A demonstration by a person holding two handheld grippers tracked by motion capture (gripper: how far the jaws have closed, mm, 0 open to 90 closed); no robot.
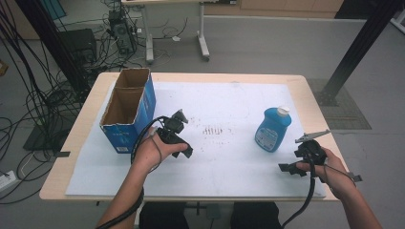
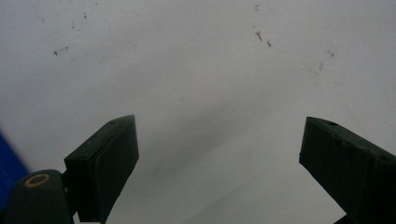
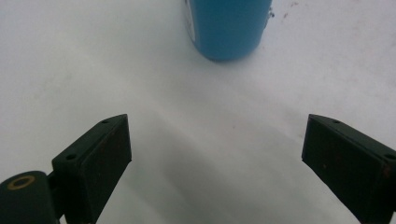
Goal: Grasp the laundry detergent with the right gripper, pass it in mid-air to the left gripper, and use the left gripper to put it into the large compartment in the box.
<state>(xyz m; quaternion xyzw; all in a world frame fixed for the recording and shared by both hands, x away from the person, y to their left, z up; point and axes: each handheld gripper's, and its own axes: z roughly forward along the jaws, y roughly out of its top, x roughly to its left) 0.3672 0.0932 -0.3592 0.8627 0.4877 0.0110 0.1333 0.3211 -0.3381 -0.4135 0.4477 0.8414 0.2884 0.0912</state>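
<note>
Facing blue bottle [image 3: 227, 28]: right gripper [image 3: 215, 154], jaws apart.

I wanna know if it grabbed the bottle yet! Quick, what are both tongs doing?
Left tongs: open, holding nothing, over the white sheet.
Right tongs: open, holding nothing; the blue bottle stands ahead, untouched.

A wooden table [image 1: 310, 102] under a white sheet [image 1: 229, 102].
</note>
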